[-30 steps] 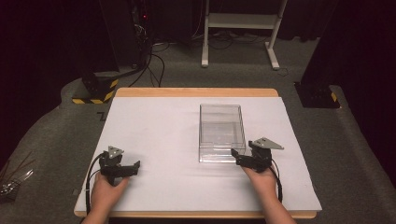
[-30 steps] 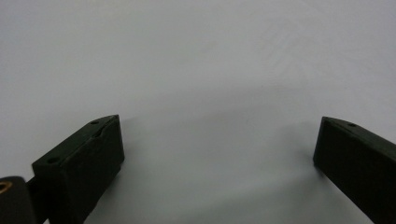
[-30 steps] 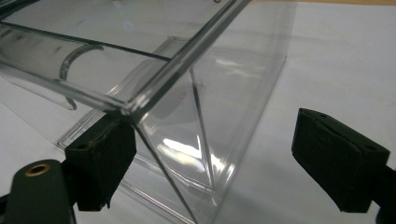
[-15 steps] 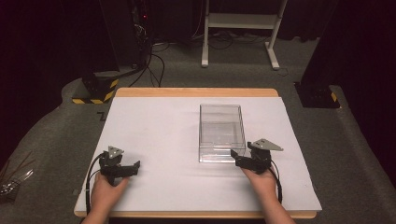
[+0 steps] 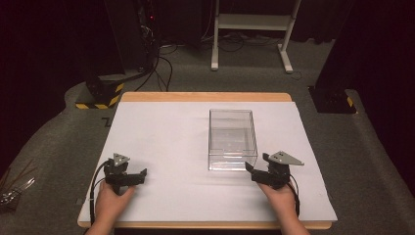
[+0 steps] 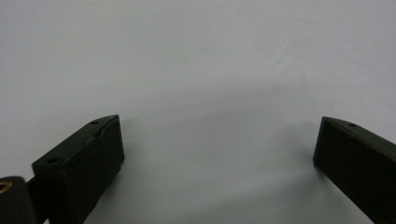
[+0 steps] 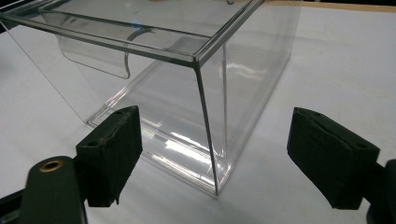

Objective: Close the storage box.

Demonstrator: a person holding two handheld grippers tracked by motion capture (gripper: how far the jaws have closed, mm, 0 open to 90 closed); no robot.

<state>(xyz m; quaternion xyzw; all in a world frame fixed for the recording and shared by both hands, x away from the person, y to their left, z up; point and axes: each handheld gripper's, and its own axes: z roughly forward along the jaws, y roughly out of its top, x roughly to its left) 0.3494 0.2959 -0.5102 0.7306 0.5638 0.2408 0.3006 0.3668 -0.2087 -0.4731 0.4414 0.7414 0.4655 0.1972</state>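
A clear plastic box (image 5: 232, 139) stands on the white table top (image 5: 171, 132), right of centre. My right gripper (image 5: 250, 169) rests open just off the box's near right corner, and in the right gripper view that corner (image 7: 205, 116) stands between the jaws, close in front of my right gripper (image 7: 212, 154), untouched. Over at the near left, my left gripper (image 5: 142, 175) lies open on the table, pointing right. Bare white surface lies between the jaws of the left gripper (image 6: 217, 149). Nothing is held by either one.
The table's wooden edge (image 5: 205, 97) shows at the far side. Beyond it on the grey carpet stand a white frame's legs (image 5: 249, 44), black stands and cables (image 5: 161, 63). Something shiny lies on the floor at the far left (image 5: 12, 188).
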